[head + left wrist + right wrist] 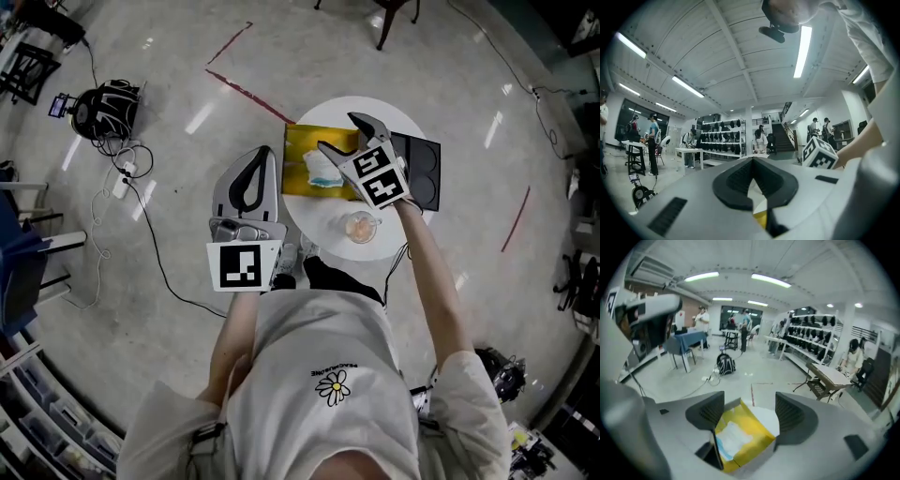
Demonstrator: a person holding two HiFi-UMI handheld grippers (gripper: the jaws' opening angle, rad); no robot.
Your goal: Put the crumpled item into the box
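Observation:
A yellow box (305, 150) lies open on the round white table (398, 117). The crumpled white and blue item (323, 172) rests inside it. My right gripper (340, 133) hovers just above the box, open and holding nothing. In the right gripper view the box (757, 432) and the crumpled item (732, 438) show below and between the spread jaws of the right gripper (750, 409). My left gripper (265, 155) hangs off the table's left side, shut and empty. In its own view the left gripper (752, 161) points out into the room.
A black tray (424, 171) lies on the table right of the box. A small glass cup (360, 227) stands near the table's front edge. A black backpack (106, 108) and cables (131, 183) lie on the floor at left. A chair (394, 14) stands beyond the table.

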